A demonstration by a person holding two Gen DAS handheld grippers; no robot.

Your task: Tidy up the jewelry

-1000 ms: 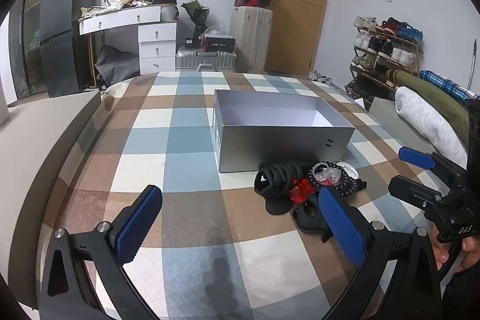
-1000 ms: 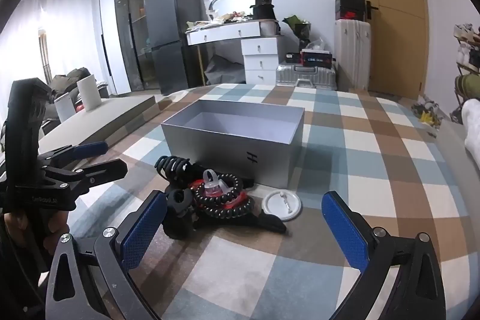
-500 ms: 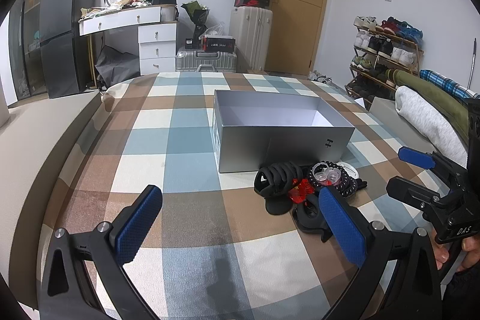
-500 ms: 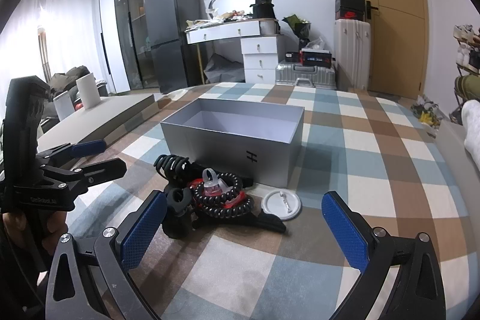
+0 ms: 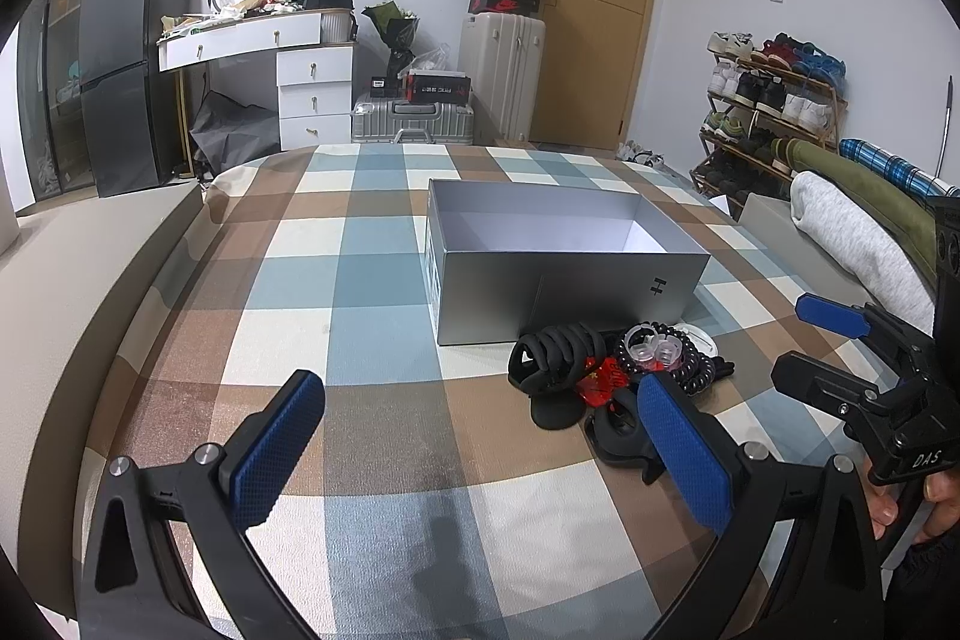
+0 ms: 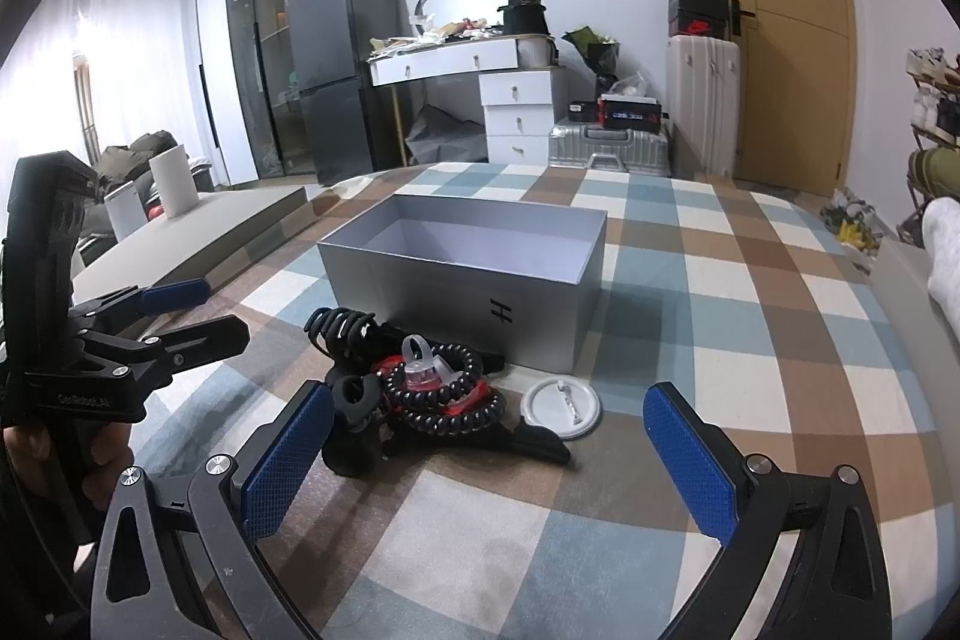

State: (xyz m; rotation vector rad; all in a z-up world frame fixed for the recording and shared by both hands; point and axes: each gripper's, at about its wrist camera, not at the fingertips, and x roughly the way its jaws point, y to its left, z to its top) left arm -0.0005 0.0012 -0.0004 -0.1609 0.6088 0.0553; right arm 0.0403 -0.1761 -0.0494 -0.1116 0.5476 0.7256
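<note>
An open, empty silver box [image 5: 564, 262] [image 6: 474, 274] stands on the checked bedspread. In front of it lies a heap of accessories: a black claw clip [image 5: 555, 355] [image 6: 342, 328], a black coiled hair tie [image 6: 450, 400] [image 5: 690, 364] around clear pieces, something red, and a white round badge [image 6: 561, 407]. My left gripper [image 5: 480, 448] is open and empty, just short of the heap and to its left. My right gripper [image 6: 486, 454] is open and empty, just short of the heap; it also shows in the left wrist view [image 5: 834, 346].
The bed's grey edge [image 5: 72, 280] runs along the left. Rolled bedding [image 5: 858, 232] lies at the right. A white dresser [image 5: 288, 70], suitcases [image 5: 504, 76], a fridge [image 5: 126, 52] and a shoe rack [image 5: 768, 100] stand beyond the bed.
</note>
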